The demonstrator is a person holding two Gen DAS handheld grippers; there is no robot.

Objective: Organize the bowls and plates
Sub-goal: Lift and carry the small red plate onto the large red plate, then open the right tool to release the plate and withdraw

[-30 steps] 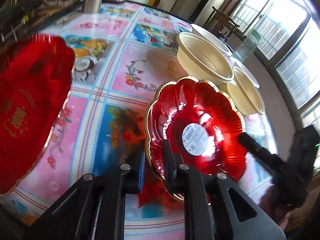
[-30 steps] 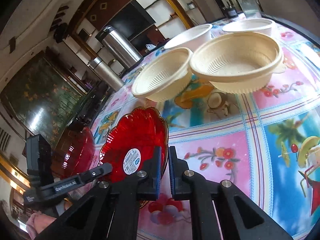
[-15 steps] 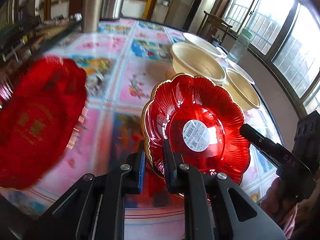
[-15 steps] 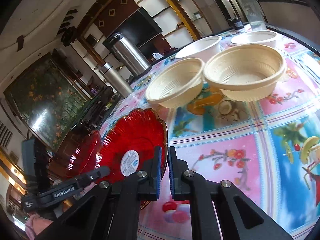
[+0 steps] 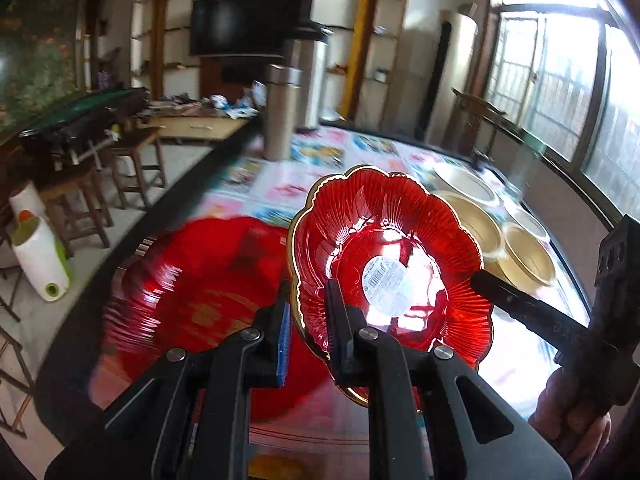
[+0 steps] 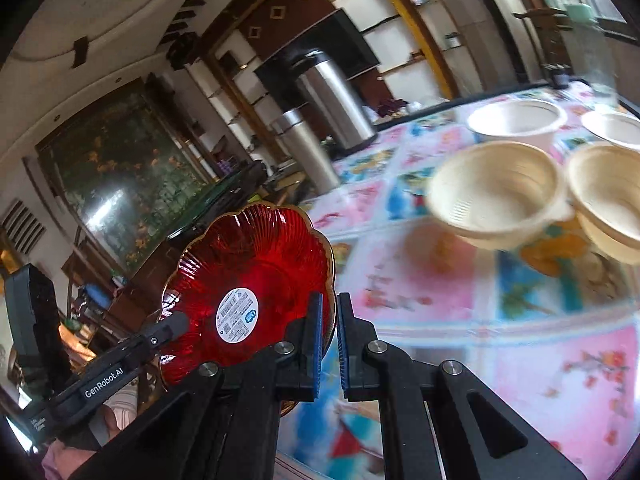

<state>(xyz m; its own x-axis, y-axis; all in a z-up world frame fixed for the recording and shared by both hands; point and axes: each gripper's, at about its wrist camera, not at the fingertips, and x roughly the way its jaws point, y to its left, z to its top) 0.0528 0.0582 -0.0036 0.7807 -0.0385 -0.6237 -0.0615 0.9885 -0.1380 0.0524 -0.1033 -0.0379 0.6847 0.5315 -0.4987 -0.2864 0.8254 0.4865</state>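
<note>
Gripping opposite rims, the left gripper (image 5: 306, 332) and right gripper (image 6: 329, 344) hold the small red plate (image 5: 384, 256) tilted above the table (image 6: 520, 320), right of the large red plate (image 5: 200, 304)

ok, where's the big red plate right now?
Left wrist view: big red plate lies on the table's left edge, just left of the small red plate held in both grippers.

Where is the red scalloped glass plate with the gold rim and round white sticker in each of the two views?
Left wrist view: the red scalloped glass plate fills the centre, its near rim between the left gripper fingers.
Right wrist view: it is at lower left, its rim between the right gripper fingers.
Shared landmark: the tall steel flask on the far side of the table.
</note>
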